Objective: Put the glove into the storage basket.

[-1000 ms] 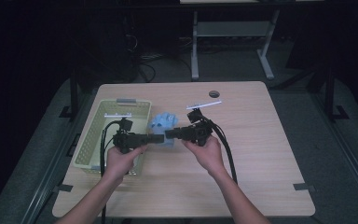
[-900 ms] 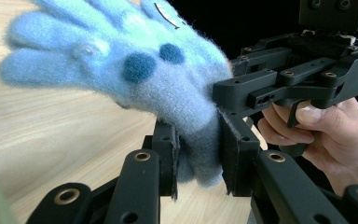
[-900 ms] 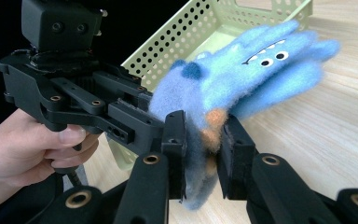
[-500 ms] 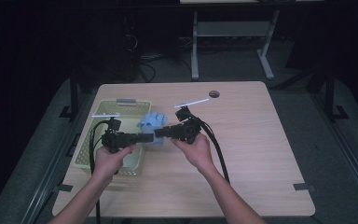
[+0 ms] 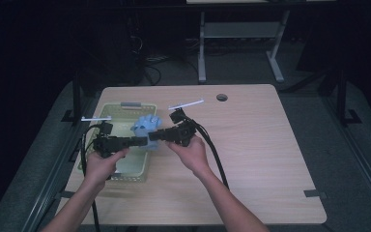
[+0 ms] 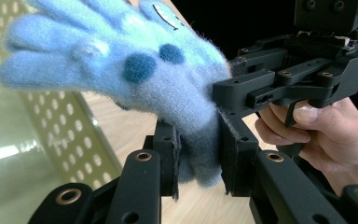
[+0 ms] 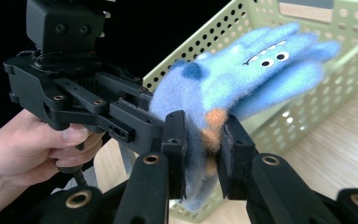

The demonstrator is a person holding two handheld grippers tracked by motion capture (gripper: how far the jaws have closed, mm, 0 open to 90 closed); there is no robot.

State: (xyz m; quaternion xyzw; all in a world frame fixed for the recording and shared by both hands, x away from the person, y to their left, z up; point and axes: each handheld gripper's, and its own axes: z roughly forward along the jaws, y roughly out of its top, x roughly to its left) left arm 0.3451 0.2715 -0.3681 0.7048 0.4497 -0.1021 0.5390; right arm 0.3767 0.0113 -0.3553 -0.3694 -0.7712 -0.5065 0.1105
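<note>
A fuzzy blue glove [image 5: 145,127] with dark spots and a cartoon face hangs in the air, gripped from both sides. My left gripper [image 5: 142,141] points right and is shut on the glove's cuff. The left gripper view has the glove [image 6: 121,60] fanning up to the left of my closed left gripper [image 6: 198,154]. My right gripper [image 5: 154,136] points left and is shut on the same cuff end. In the right gripper view the glove [image 7: 251,74] rises from my right gripper [image 7: 204,149]. The pair hover over the right rim of a pale green perforated basket [image 5: 125,178].
The basket [image 7: 326,93] stands on the left part of a wooden table [image 5: 251,159], and its inside looks bare. A round cable hole [image 5: 221,97] sits near the table's far edge. Black cables trail from both grippers toward the person. A dark floor surrounds the table.
Both hands have carried the glove to the left together, from over the table beside the basket to over the basket's right rim. The grip on the glove is unchanged.
</note>
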